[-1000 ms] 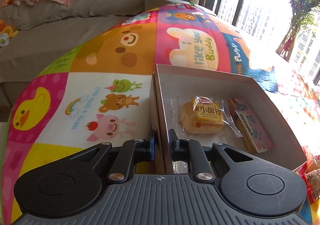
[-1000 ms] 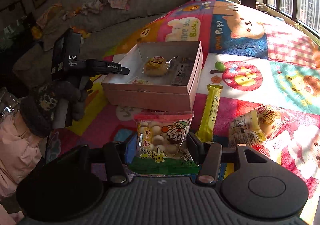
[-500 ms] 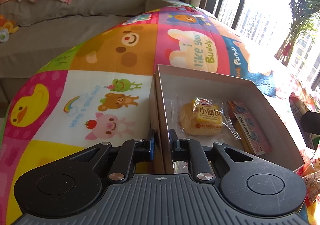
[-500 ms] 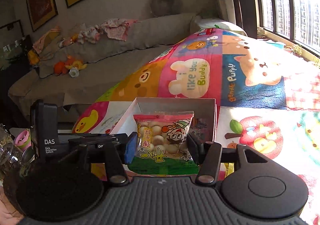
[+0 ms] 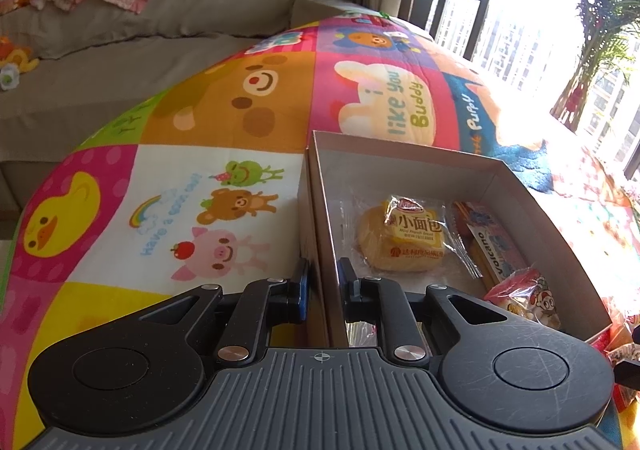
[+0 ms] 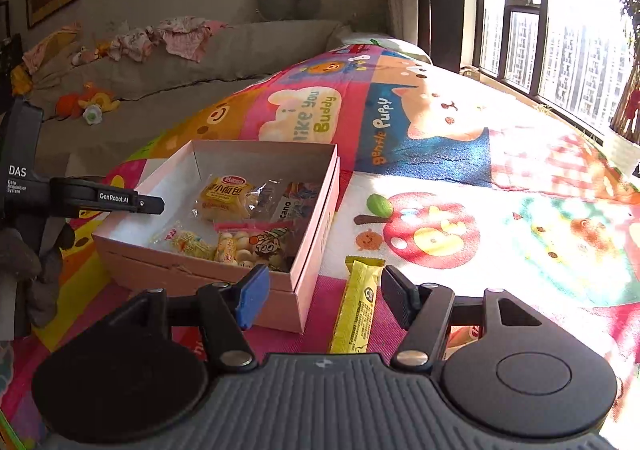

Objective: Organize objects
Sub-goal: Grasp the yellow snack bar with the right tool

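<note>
Yellow snack bar (image 6: 357, 306) lies on the play mat (image 6: 440, 178) beside the box (image 6: 316, 234), lengthwise between the right gripper's (image 6: 320, 296) just-opened, empty jaws; left gripper (image 5: 322, 284) clamps the box wall.

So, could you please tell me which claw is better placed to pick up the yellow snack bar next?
The right claw. It is open and empty, with the yellow snack bar lying on the mat just ahead between its fingers. The left claw is clamped on the box wall.

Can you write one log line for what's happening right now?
left claw: clamps box wall | right claw: just opened, empty | snack bag: in box
</note>
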